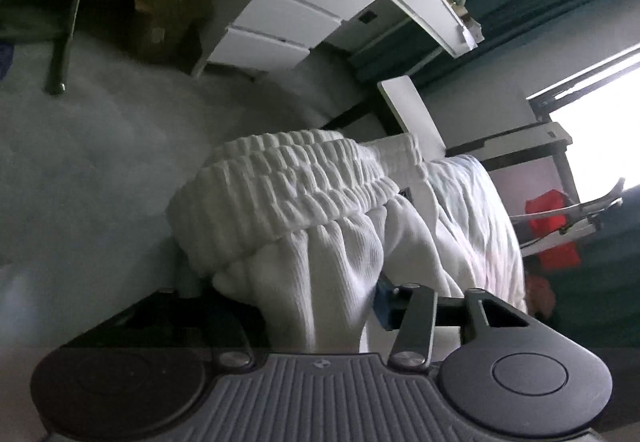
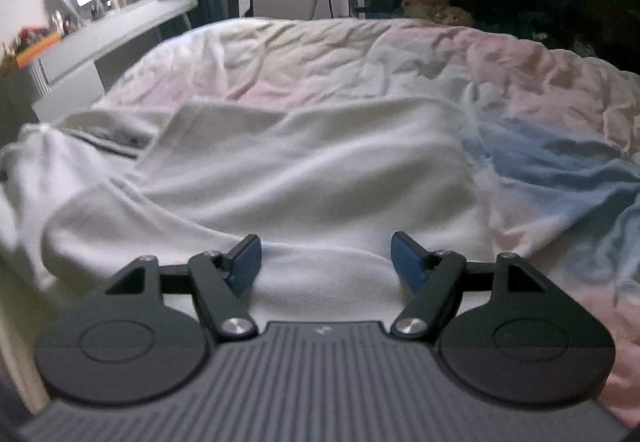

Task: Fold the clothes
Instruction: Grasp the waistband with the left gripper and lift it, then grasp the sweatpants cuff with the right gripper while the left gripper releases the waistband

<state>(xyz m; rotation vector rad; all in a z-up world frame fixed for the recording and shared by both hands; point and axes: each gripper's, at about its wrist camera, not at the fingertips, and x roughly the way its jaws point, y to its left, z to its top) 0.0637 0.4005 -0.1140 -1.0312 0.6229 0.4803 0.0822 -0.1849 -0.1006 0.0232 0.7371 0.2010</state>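
My bed (image 2: 400, 53), under its crumpled pastel cover, fills the right wrist view. The white trousers (image 2: 304, 165) lie across the middle of that frame, spreading to the left edge. In the left wrist view their ribbed waistband (image 1: 280, 185) bunches at centre. My left hand-held gripper (image 1: 320, 306) is clamped on the white cloth at lower centre. My right hand-held gripper (image 2: 326, 262) stands apart, pads clear of the fabric beneath.
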